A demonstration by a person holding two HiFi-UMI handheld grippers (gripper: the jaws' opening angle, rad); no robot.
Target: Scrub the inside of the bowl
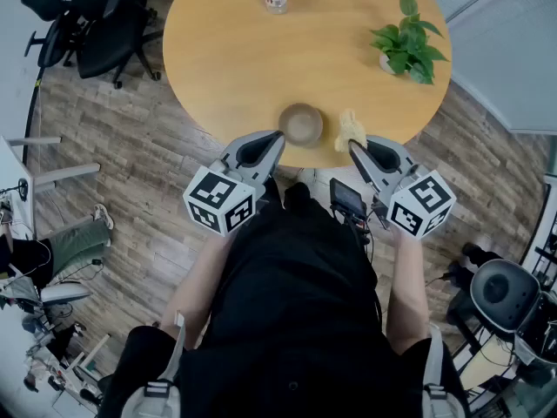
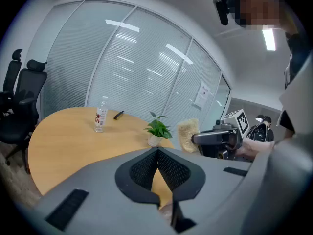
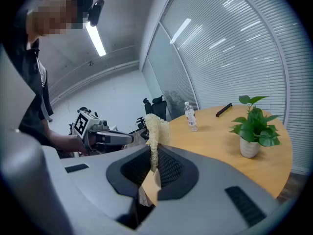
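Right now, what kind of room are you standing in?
Most likely an office meeting room. There's a big round wooden table, black swivel chairs on wheels nearby, and glass walls covered with blinds.

Light: bright, even; your ceiling tube glows at 11 o'clock in the right gripper view.
Glare: streaks on the glass wall.
Shadows: soft beneath the bowl.
Edges: fisheye-bent, dark corners.
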